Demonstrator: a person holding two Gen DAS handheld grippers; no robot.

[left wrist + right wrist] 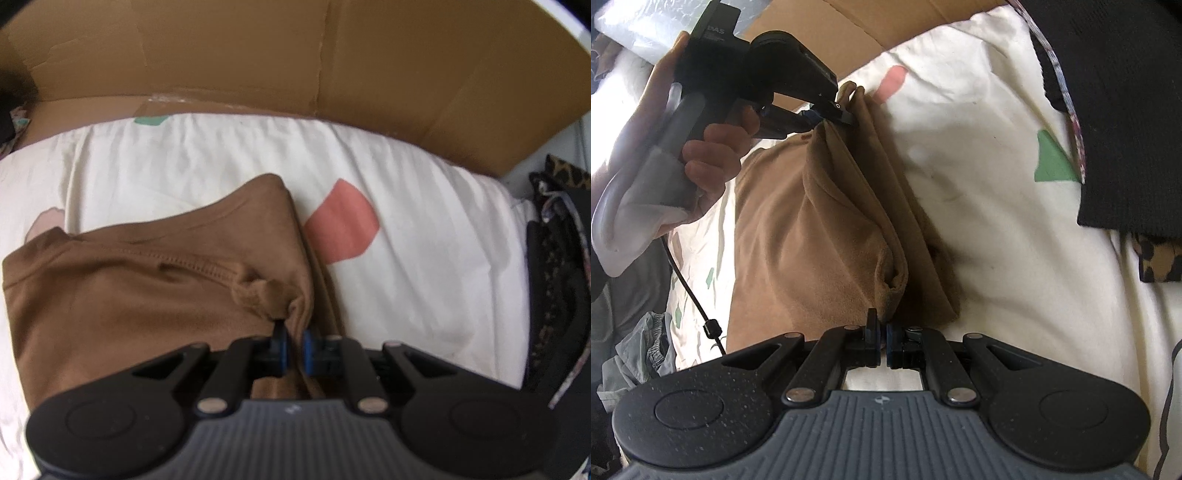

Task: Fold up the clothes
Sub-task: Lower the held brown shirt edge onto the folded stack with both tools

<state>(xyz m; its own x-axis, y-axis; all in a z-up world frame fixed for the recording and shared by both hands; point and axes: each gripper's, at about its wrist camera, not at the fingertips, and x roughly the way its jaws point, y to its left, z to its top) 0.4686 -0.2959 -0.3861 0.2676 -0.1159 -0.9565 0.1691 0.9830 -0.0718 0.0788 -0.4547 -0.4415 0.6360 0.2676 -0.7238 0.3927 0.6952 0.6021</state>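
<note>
You pinch brown garment, frame centre on white sheet: left gripper and right gripper both clamp edge. Fold mid-way; laying flat remains.

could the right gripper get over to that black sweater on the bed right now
Probably not as things stand: the right gripper is shut on the brown garment. The black sweater lies past bare sheet, so the path itself looks free once it lets go.

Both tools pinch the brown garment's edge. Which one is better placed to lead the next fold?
Neither clearly: the left tool and right tool each grip an end of the same raised edge of the brown garment, so they would probably carry it together.
</note>
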